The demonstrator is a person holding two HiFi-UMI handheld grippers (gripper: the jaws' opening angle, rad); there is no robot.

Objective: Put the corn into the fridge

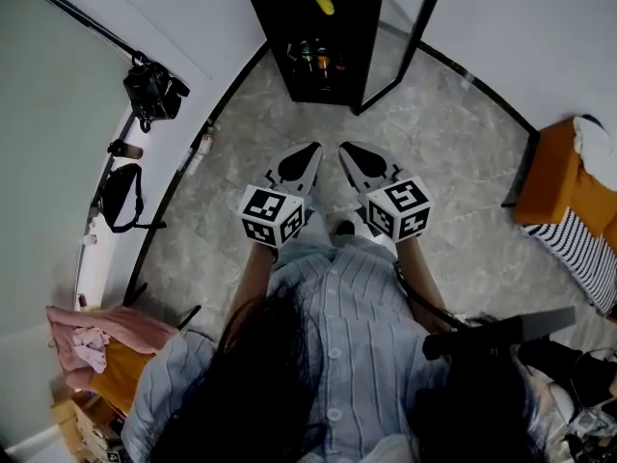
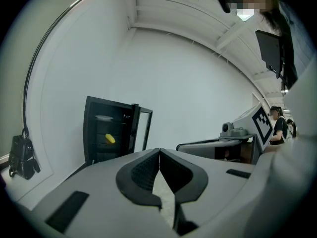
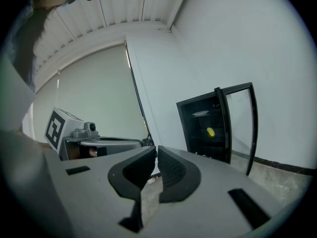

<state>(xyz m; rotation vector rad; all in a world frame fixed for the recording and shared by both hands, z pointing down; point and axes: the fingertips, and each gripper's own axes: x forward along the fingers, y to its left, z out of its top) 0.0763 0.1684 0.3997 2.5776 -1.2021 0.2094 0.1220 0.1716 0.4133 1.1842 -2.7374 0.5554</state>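
While grey marbled floor (image 1: 463, 152) spreads ahead, the left gripper (image 1: 308, 154) keeps its ribbed black jaws pressed together on nothing. The right gripper (image 1: 350, 154), just beside it, is likewise closed and empty. Far ahead, the boxy black fridge (image 1: 275, 27) stands with its glass door (image 1: 410, 37) swung right. The corn (image 1: 323, 2), a small smooth yellow oblong, lies on a shelf inside.

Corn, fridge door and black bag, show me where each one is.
corn (image 1: 323, 1), head view, its middle.
fridge door (image 3: 239, 125), right gripper view, middle of the glass.
black bag (image 2: 22, 158), left gripper view, its body.
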